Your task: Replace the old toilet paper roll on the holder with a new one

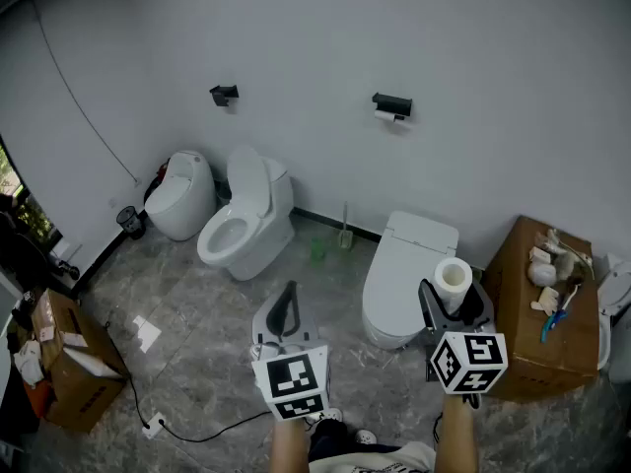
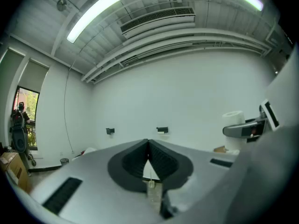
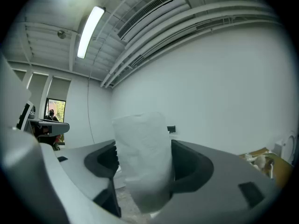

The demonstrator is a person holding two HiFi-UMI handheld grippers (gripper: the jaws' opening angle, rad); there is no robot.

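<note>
Right tool point(image 3: 144, 157) around roll point(image 3: 140, 141), holder point(image 1: 392, 105) distant

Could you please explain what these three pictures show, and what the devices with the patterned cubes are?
A person holds a two-jaw gripper in each hand; the patterned cubes are part of the grippers. The wide picture comes from a camera on the person's head. It looks down into a room with toilets and cardboard boxes on the floor, and two black holders on the wall. The other two pictures come from a camera riding on each gripper. The left gripper is shut and empty. The right gripper holds a white paper roll upright between its jaws.
</note>
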